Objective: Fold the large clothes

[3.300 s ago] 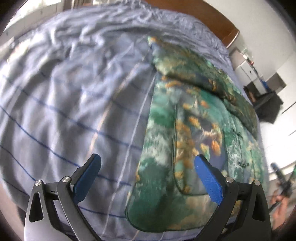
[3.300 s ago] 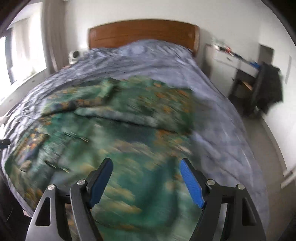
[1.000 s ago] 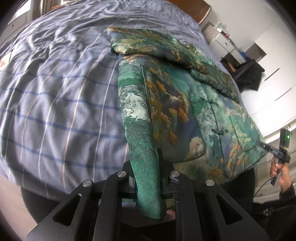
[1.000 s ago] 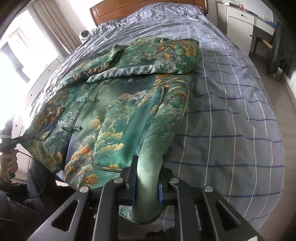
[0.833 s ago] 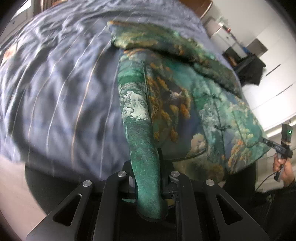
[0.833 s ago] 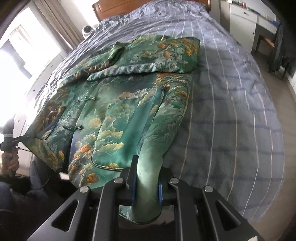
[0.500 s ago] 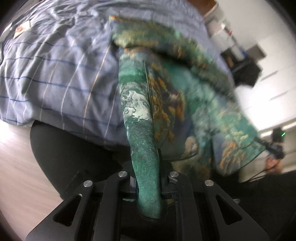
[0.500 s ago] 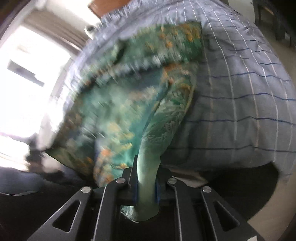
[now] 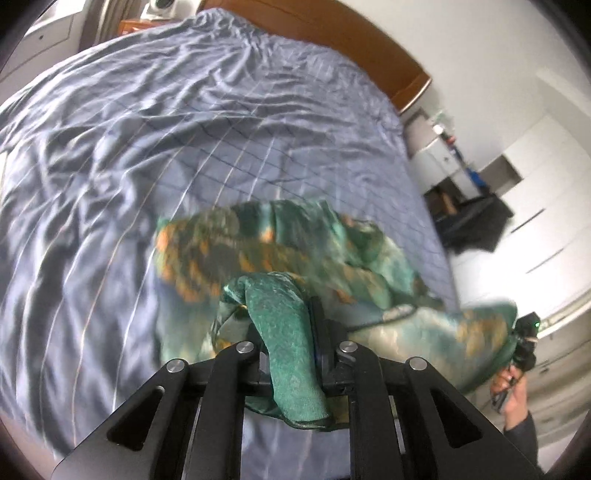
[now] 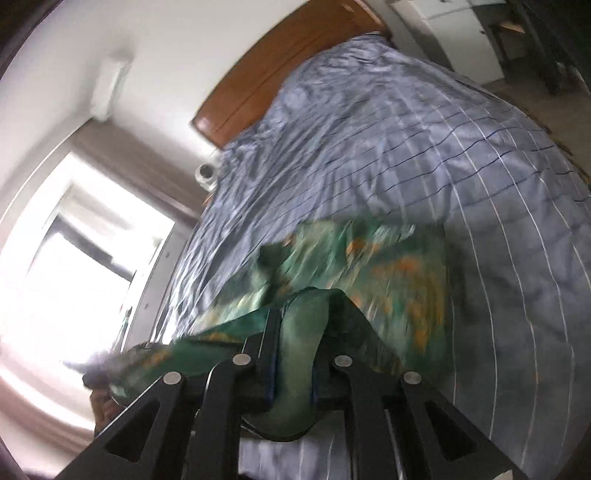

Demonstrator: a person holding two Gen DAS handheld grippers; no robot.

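Observation:
A green jacket (image 9: 280,251) with orange and white landscape print lies on the bed, its lower part lifted and doubled over toward the headboard. My left gripper (image 9: 291,325) grips one hem corner; its jaws are opening slightly, with the cloth still pinched between the pads. My right gripper (image 10: 306,317) is shut on the other hem corner of the jacket (image 10: 388,266), and this view is tilted and blurred. In the left wrist view the right gripper (image 9: 524,332) shows at the far right, held by a hand (image 9: 513,384).
A blue-grey striped bedcover (image 9: 147,129) spreads over the bed up to the wooden headboard (image 9: 332,29). White drawers (image 9: 439,158) and a chair with dark cloth (image 9: 476,229) stand to the right. A bright window (image 10: 74,277) lies on the other side.
Both grippers rose from the foot of the bed and swept toward the headboard with the hem. The flat jacket now bunches and folds over itself. The right view has rolled.

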